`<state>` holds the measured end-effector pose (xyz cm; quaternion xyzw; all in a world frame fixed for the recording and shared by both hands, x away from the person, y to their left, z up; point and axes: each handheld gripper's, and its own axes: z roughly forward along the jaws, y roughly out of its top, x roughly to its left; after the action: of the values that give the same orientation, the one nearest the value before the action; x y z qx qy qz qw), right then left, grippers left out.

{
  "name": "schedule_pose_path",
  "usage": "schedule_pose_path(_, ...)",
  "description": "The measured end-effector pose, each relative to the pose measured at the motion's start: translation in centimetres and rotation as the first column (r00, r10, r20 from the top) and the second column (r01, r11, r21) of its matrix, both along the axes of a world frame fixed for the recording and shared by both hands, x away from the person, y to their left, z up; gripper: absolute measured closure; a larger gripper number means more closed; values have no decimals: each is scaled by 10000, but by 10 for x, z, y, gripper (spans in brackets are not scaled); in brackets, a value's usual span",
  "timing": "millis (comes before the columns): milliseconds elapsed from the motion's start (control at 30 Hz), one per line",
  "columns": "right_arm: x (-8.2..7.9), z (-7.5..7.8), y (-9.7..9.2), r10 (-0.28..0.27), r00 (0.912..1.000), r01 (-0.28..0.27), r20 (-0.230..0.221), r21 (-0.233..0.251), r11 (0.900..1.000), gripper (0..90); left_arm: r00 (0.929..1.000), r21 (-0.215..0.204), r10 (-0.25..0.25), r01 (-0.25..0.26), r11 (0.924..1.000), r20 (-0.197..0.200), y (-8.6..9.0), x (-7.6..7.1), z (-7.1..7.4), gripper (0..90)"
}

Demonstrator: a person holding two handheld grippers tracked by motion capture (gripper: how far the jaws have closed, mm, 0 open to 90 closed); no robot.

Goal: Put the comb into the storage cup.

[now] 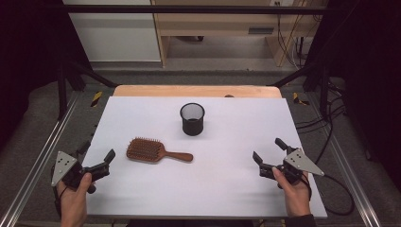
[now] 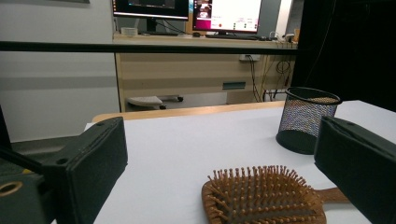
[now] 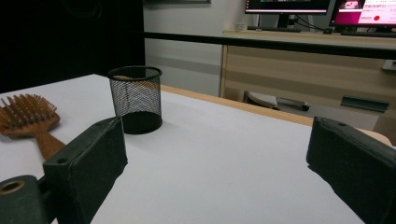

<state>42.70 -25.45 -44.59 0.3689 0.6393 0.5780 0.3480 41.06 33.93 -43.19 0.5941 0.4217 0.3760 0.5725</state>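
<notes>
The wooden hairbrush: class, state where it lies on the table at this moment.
In the high view the wooden hairbrush lies flat, bristles up, left of the table's centre, in front of the black mesh cup and nearer the left tool.

Black tongs [image 1: 97, 157], grey triangular plates

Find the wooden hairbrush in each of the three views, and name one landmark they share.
High view: the wooden hairbrush lies left of centre, handle pointing right.
Left gripper view: bottom centre, bristles up.
Right gripper view: far left edge, handle toward the camera.
Shared landmark: the black mesh cup, standing upright on the white table beyond the brush.
</notes>
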Motion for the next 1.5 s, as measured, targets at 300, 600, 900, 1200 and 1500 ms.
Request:
schedule_pose_path(300, 4, -2, 3, 198, 9988, -196, -448, 47, 9998, 50, 9993, -32, 162, -163, 9999, -340, -4, 4, 1, 42)
schedule_pose_path(600, 5, -4, 2, -35, 9975, 48, -703, 175, 9998, 51, 9982, 350, 245, -226, 9991, -546, -8, 24, 5, 130)
schedule_pose_path(900, 6, -6, 0, -159, 9966, 175, -809, 183, 9997, 52, 9980, 382, 584, -574, 9976, -238, -2, 46, 23, 46)
schedule_pose_path(1200, 5, -6, -1, -228, 9961, 247, -847, 214, 9995, 53, 9923, 101, 1144, -1141, 9934, -480, 2, 75, 23, 43)
schedule_pose_path(1500, 6, -5, 1, -218, 9963, 228, -826, 107, 9997, 60, 9809, 559, 1147, -1071, 9927, -1572, -1, 72, -1, 303)
